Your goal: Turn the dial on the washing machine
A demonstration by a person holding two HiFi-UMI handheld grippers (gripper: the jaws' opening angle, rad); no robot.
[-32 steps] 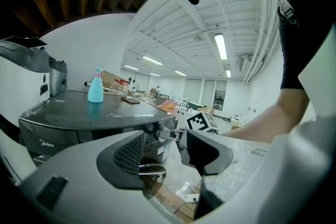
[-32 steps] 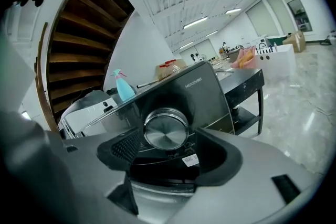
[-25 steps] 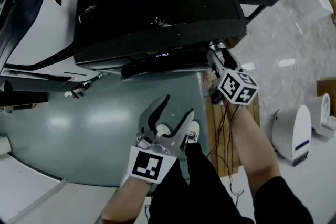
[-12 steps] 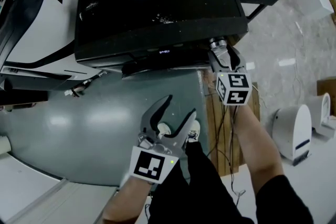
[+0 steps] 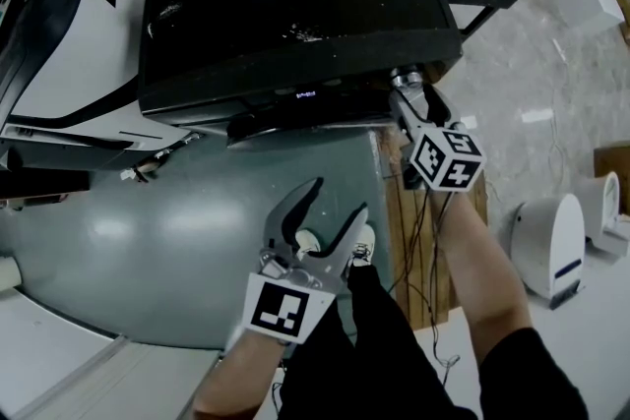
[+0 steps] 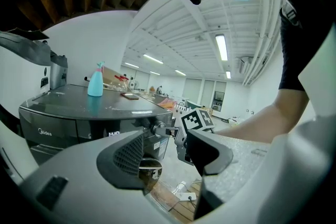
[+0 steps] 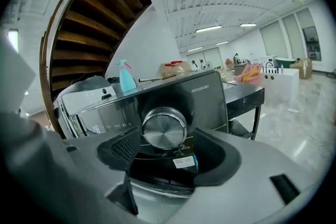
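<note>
Right gripper view puts the dial (image 7: 164, 128), a shiny metal knob on the front panel of the washing machine (image 7: 210, 105), at frame centre. It sits between the spread jaws of the right tool (image 7: 167, 150), which have just been opening; neither pad presses on it. The likely trouble is slip. The knob's rim looks smooth, so if the jaws close off-centre or too lightly, a wrist roll would probably skate round it and leave the setting unchanged. Reaching too deep could scrape the glossy panel or catch the white sticker (image 7: 185, 162) below. In the head view the left tool (image 5: 335, 197) hangs spread and empty at lower centre, well apart from the dial.
</note>
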